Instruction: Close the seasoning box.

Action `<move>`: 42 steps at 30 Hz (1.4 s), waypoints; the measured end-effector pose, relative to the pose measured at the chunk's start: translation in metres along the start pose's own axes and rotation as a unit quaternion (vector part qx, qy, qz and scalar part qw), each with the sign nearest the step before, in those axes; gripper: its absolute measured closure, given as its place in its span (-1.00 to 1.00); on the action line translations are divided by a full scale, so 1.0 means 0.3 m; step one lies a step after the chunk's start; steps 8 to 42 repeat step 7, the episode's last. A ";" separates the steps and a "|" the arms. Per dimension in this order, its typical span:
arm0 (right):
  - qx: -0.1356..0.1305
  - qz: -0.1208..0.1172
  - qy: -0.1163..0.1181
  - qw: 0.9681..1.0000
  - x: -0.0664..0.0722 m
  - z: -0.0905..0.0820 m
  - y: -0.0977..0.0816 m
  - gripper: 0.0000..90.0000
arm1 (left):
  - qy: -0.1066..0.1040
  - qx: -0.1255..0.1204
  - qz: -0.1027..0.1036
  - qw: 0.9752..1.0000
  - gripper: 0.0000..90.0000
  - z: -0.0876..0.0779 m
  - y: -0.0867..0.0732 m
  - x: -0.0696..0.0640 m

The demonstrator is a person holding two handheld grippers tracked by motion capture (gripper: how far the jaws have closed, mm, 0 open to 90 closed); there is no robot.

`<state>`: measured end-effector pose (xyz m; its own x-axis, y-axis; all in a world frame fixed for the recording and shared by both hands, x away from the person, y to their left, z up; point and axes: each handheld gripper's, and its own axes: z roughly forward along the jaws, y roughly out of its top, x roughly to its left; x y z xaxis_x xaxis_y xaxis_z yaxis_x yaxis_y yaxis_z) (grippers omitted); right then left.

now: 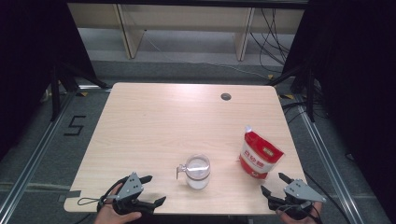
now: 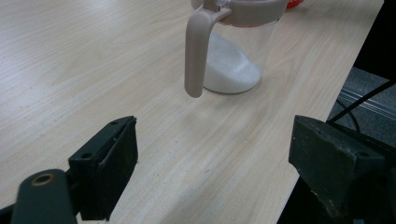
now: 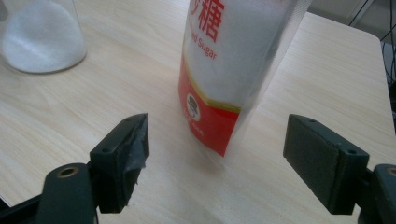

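So the sugar bag [image 1: 259, 155] is standing upright at the near right of the table [image 1: 154, 121], with the right gripper [image 1: 275, 184] parked just short of it, jaws spread wide and nothing held. The clear jug [image 1: 197, 171] sits near the front edge around the middle, and the left gripper [image 1: 150, 190] is lined up toward it from the near left, jaws likewise apart and empty.

Handling-wise, the bag is probably soft and a bit slippery: thin glossy plastic, loose contents, so it'll likely slump or buckle if squeezed low down. A grab across the upper body, below the torn-looking corner at the top, would be the safer bet, and it should be kept upright so nothing spills. It looks fairly full, so some weight is to be expected. The jug is rigid plastic, light, only part filled with white granules; its handle [image 2: 196, 51] is the obvious place to take hold.

The left gripper view gives the handle shape and the sloped heap of sugar inside, which can't be made out from above. The printed "Sugar" label [image 3: 201, 52] is readable in the right gripper view. The whole layout is only clear from the high view.
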<state>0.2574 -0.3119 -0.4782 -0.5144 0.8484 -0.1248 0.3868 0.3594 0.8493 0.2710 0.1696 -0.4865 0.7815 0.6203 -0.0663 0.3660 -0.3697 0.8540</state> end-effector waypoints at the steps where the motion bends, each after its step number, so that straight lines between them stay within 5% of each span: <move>1: 0.000 0.000 0.001 1.000 0.000 0.001 0.000 -0.48 | 0.000 0.000 -0.001 1.000 -0.66 0.000 0.000 0.000; 42: -0.003 -0.005 -0.006 1.000 -0.006 0.003 -0.003 -0.49 | 0.001 0.002 -0.009 1.000 -0.66 0.012 -0.007 0.000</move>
